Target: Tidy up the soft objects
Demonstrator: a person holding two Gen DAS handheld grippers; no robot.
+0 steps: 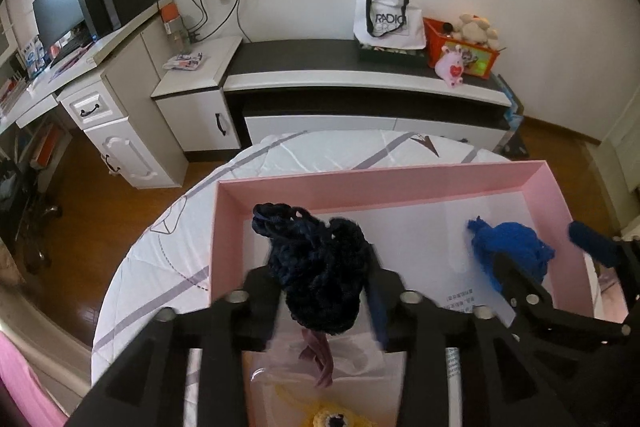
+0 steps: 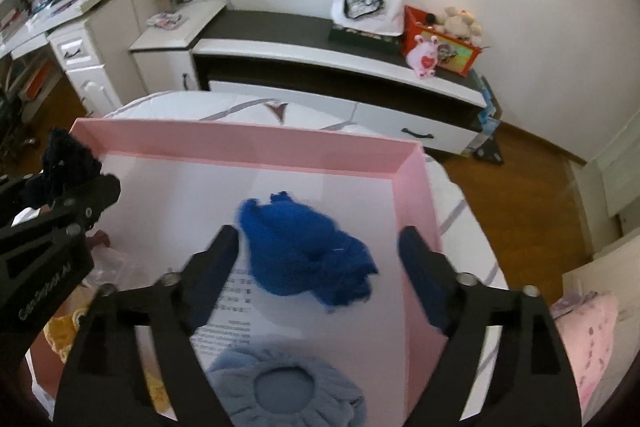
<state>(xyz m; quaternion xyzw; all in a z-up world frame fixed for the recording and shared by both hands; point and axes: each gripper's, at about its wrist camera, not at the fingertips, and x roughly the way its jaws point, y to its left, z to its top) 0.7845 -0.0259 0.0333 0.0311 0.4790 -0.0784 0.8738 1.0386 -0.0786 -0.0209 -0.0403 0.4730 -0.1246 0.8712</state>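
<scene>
Two tongs over pink box [image 2: 248, 147]: right tongs [image 2: 316, 247] apart, straddling blue yarn [image 2: 304, 251]; left tongs [image 1: 320, 279] apart, navy yarn [image 1: 316, 267] between, apparently loose

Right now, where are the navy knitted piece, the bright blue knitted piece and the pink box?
navy knitted piece [image 1: 320, 275], left wrist view, its bulky middle.
bright blue knitted piece [image 2: 298, 247], right wrist view, its centre.
pink box [image 2: 248, 147], right wrist view, far wall.

Pink box [image 2: 256, 147], navy knit [image 1: 320, 267], royal-blue knit [image 2: 304, 251], white grey-striped sheet [image 1: 160, 267], black tools.
</scene>
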